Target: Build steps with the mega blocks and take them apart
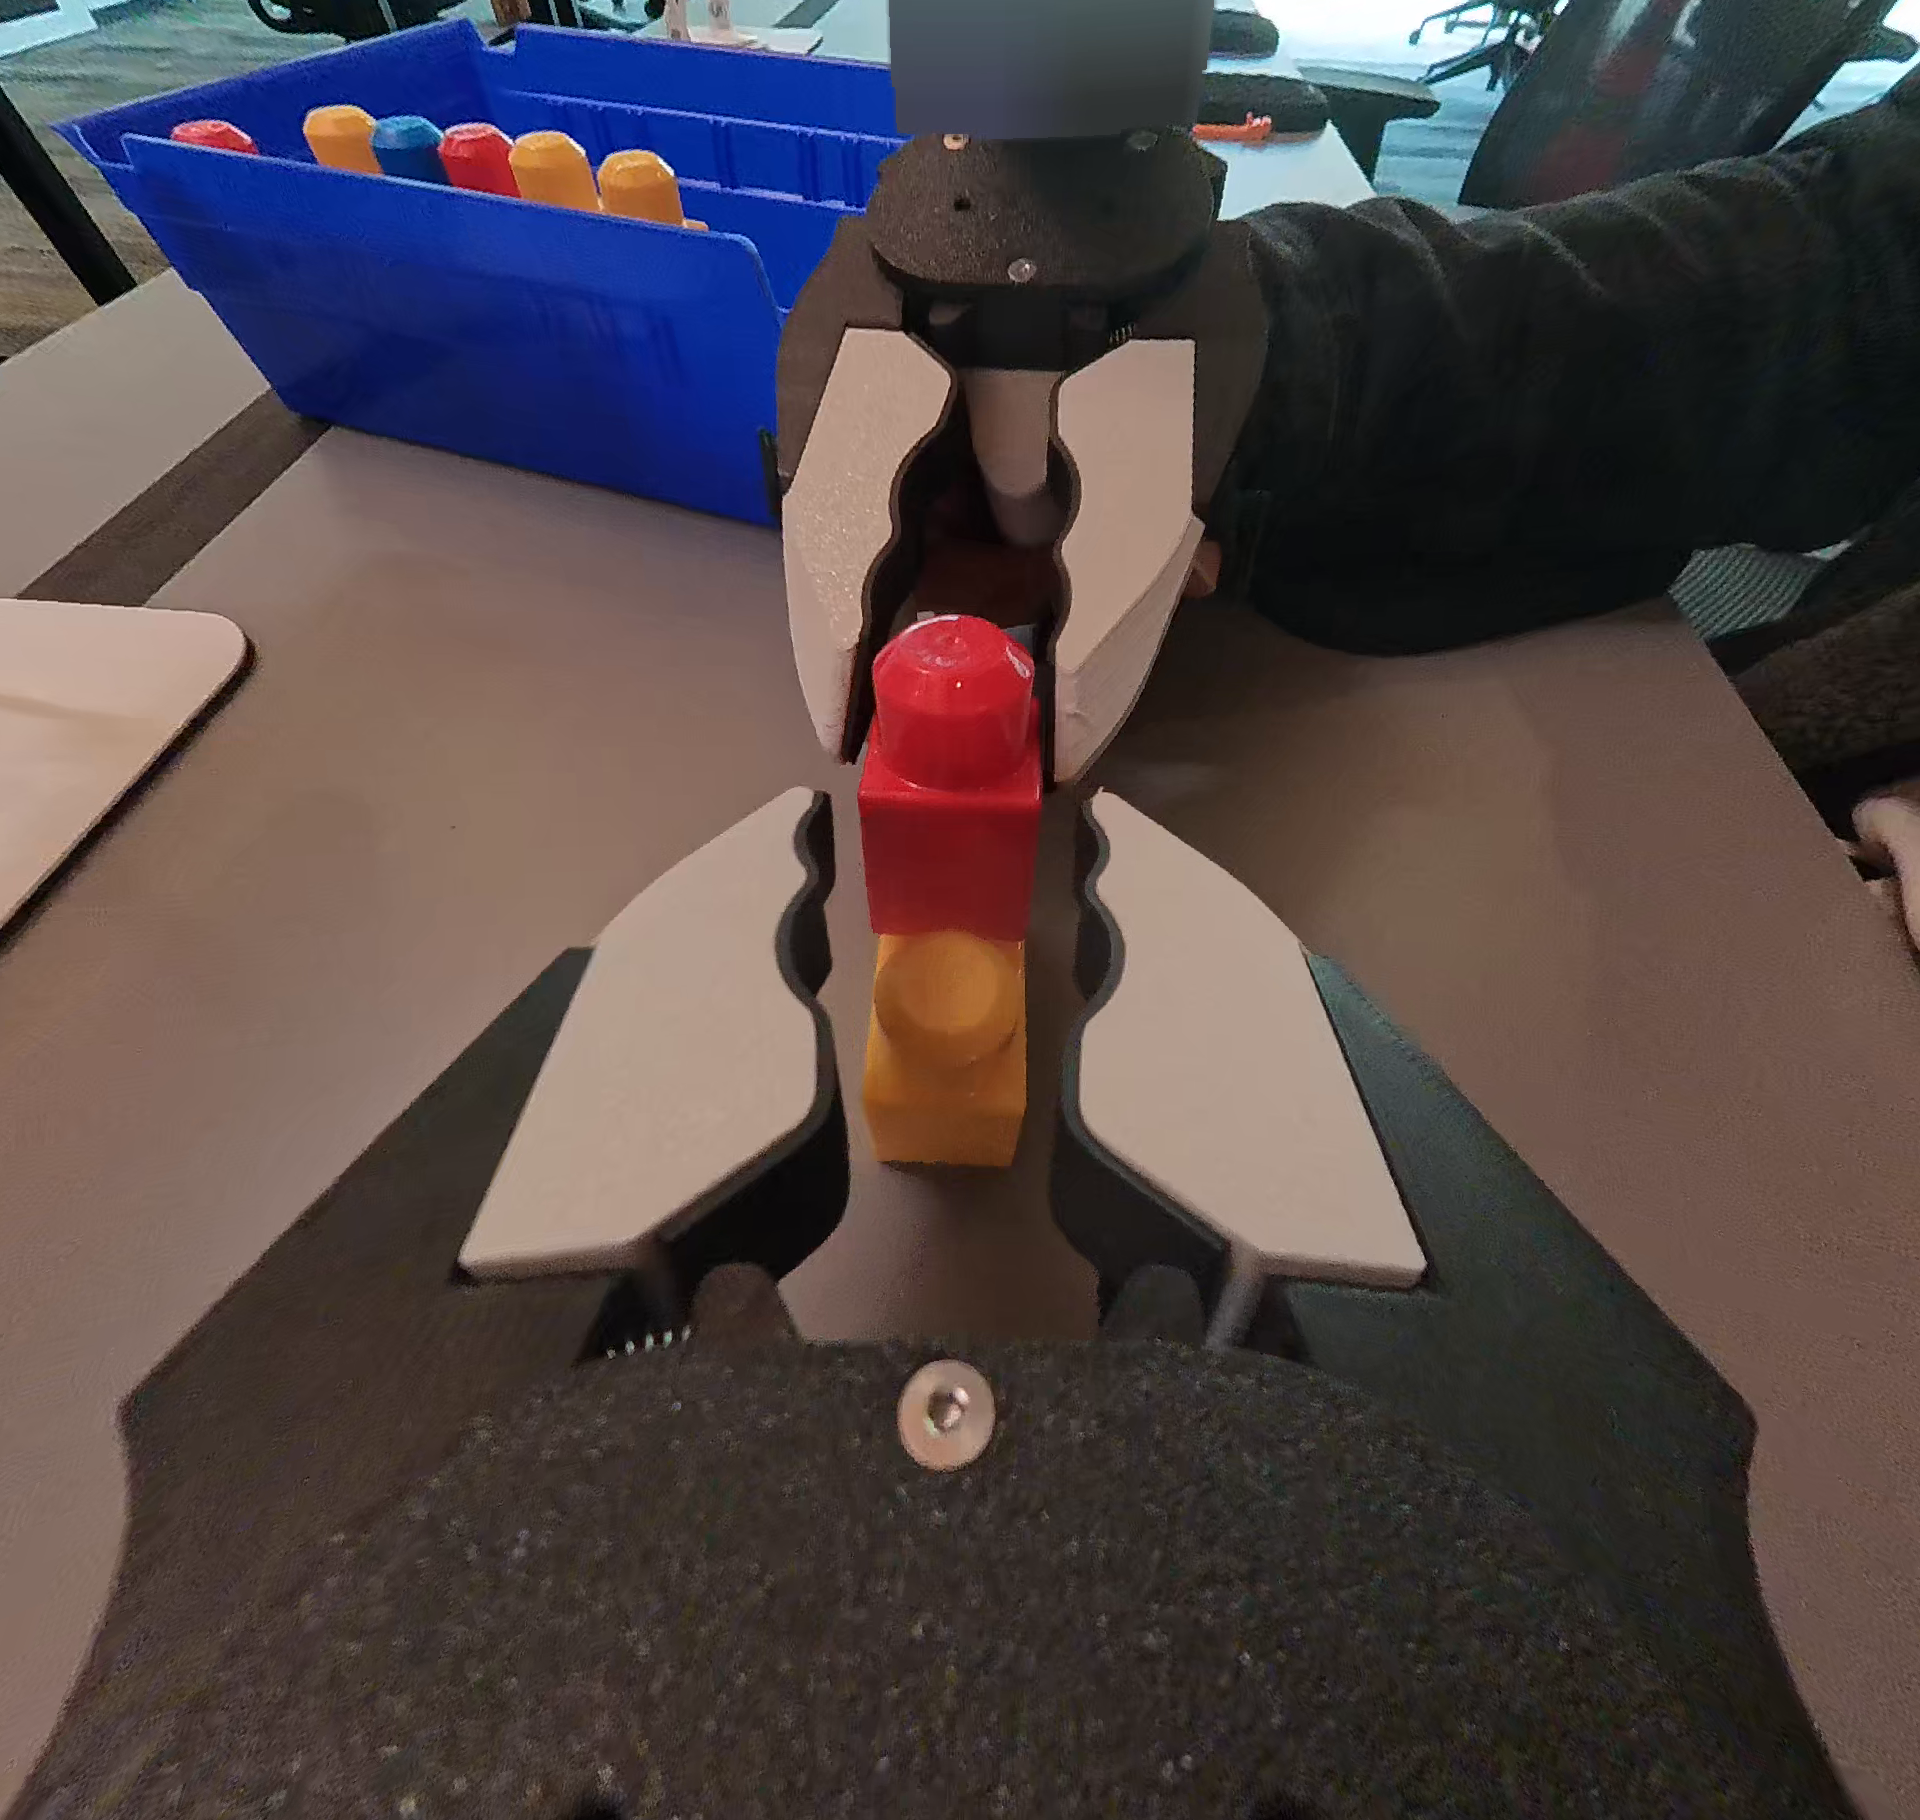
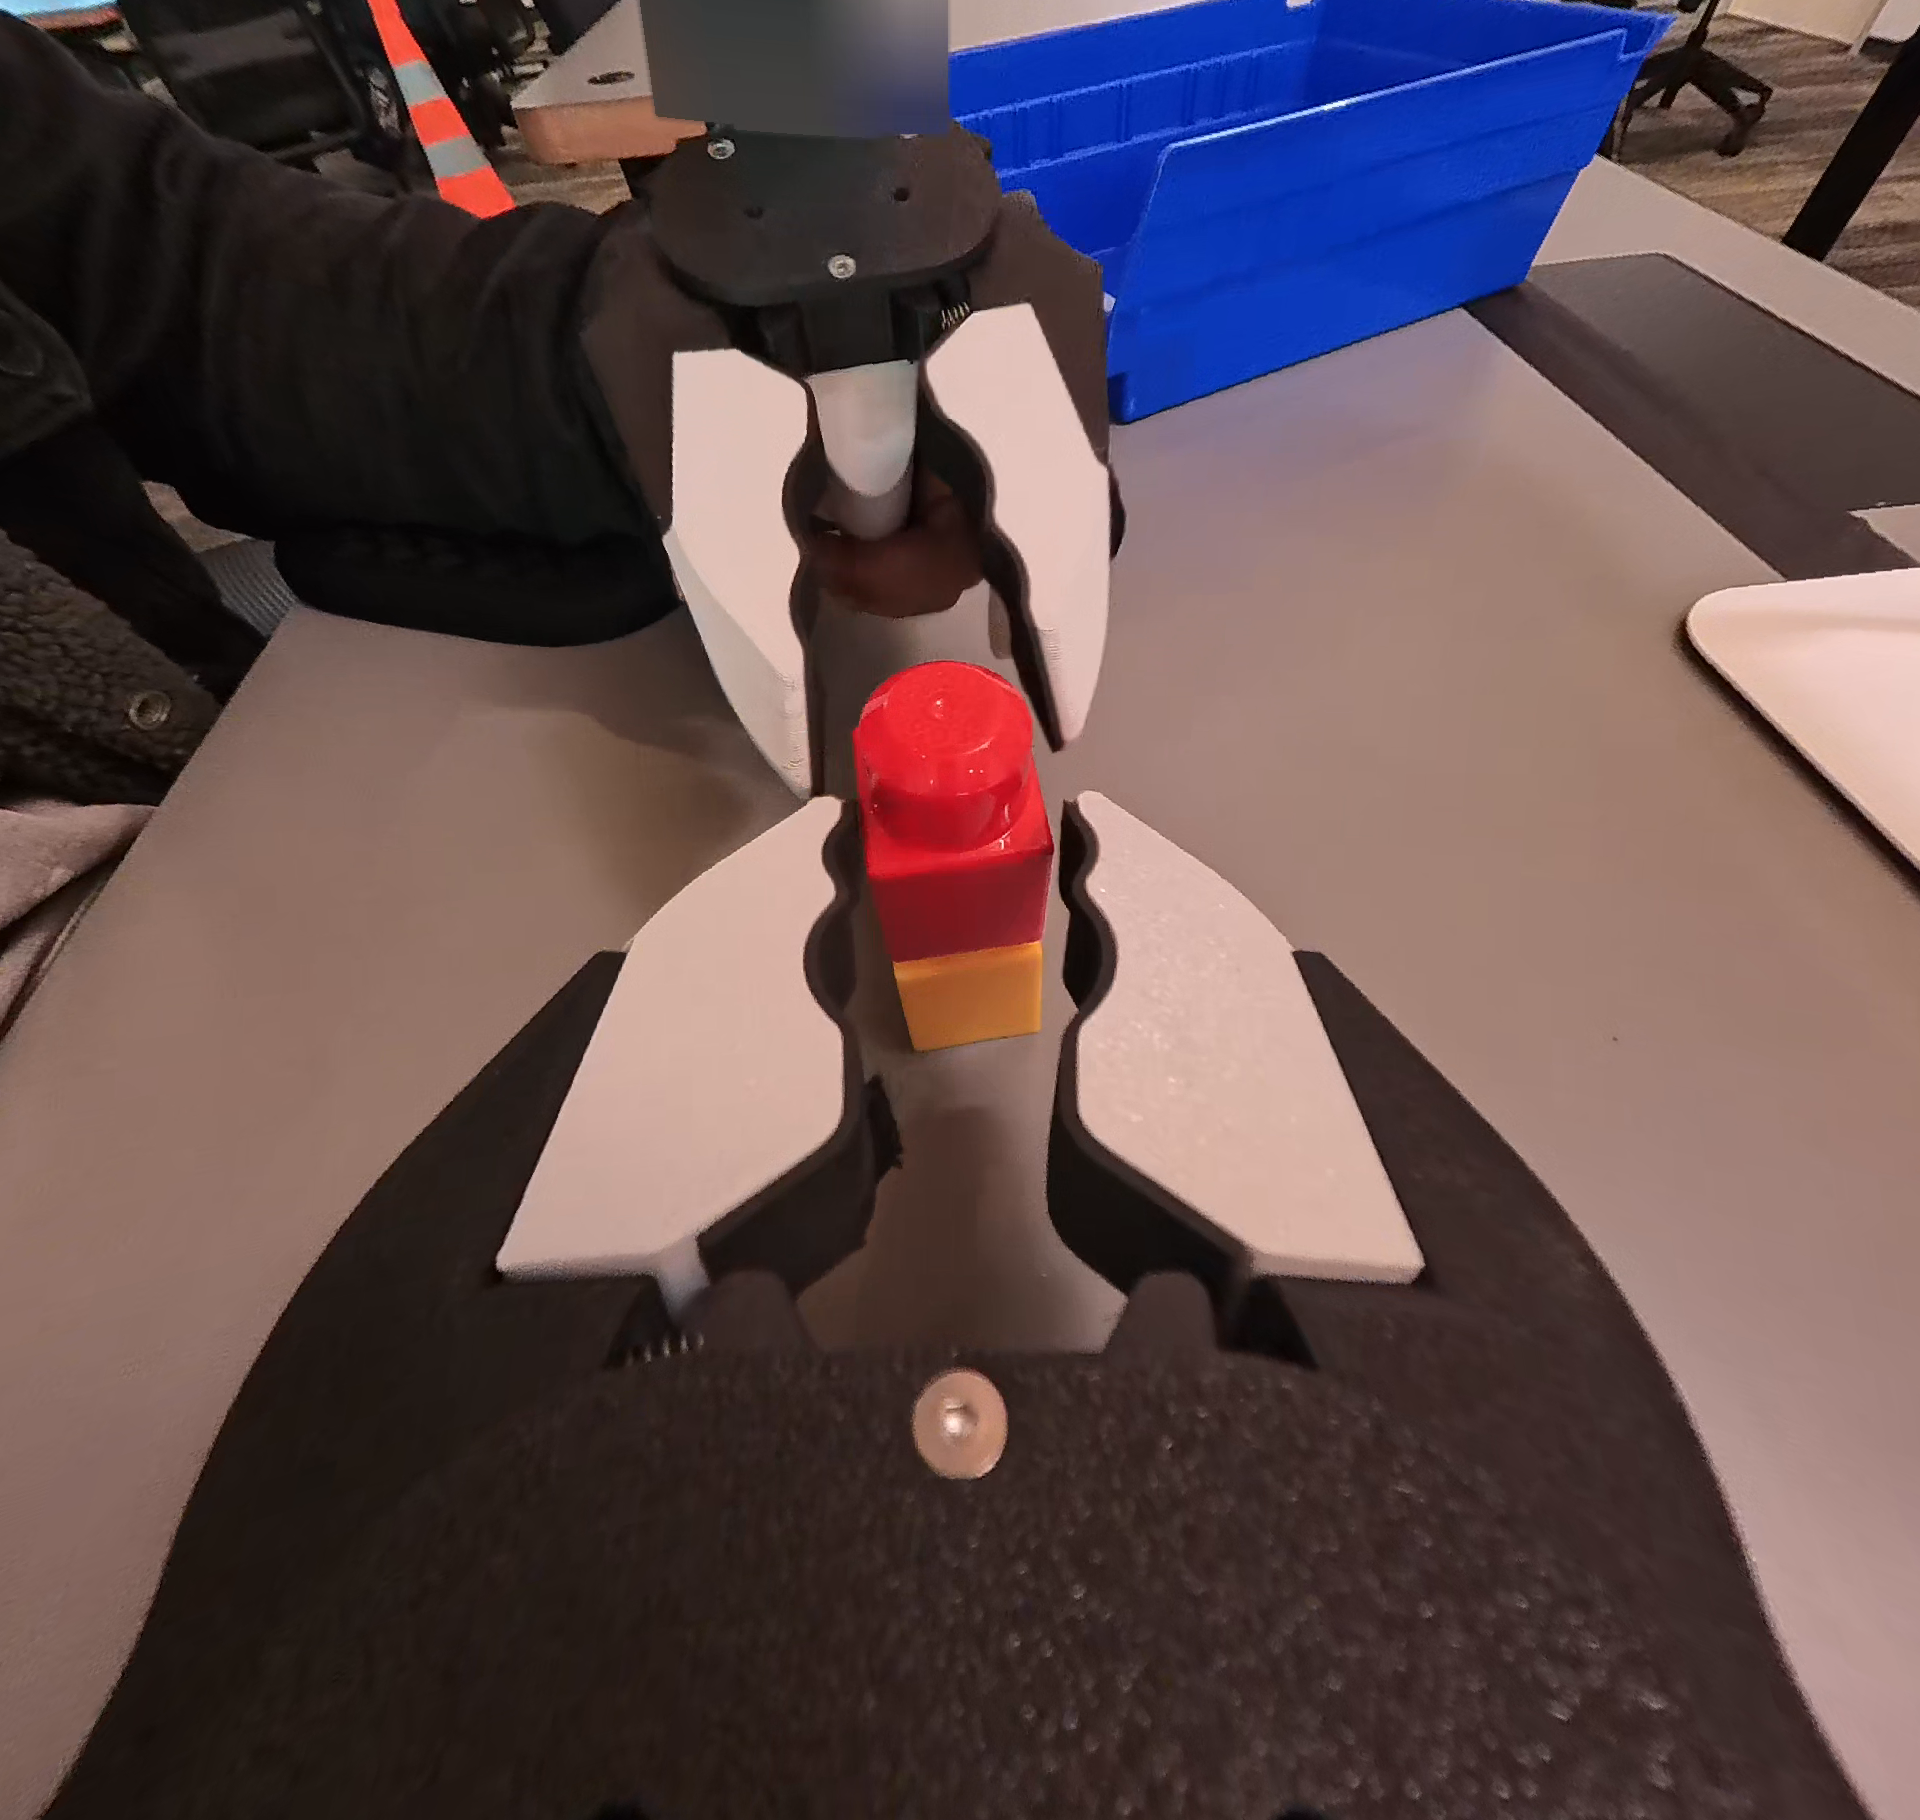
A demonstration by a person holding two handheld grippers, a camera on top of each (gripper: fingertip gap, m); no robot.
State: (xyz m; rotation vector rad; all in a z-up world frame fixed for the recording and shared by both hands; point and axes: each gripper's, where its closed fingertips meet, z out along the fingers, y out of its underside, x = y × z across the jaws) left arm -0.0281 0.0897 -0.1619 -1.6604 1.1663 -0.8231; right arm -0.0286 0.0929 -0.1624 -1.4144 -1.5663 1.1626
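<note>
A red block [image 1: 951, 835] sits on a yellow block, with a second yellow block [image 1: 945, 1053] in front of it as a lower step, all on the grey table [image 1: 468, 731]. My left gripper [image 1: 951, 804] is open, its fingers either side of this stack with small gaps. In the right wrist view the red block [image 2: 956, 866] tops a yellow block [image 2: 971, 1007]. My right gripper [image 2: 956, 809] is open, its tips close beside the red block. The two grippers face each other: the right gripper [image 1: 951, 762] shows beyond the stack, as does the left gripper [image 2: 935, 762].
A blue bin [image 1: 468, 357] at the back left holds several red, yellow and blue blocks [image 1: 551, 165]; it also shows in the right wrist view [image 2: 1351, 212]. A white board [image 1: 94, 721] lies at the table edge. The person's dark sleeves [image 1: 1558, 399] rest behind. My two grippers' fingertips are within a few centimetres of each other.
</note>
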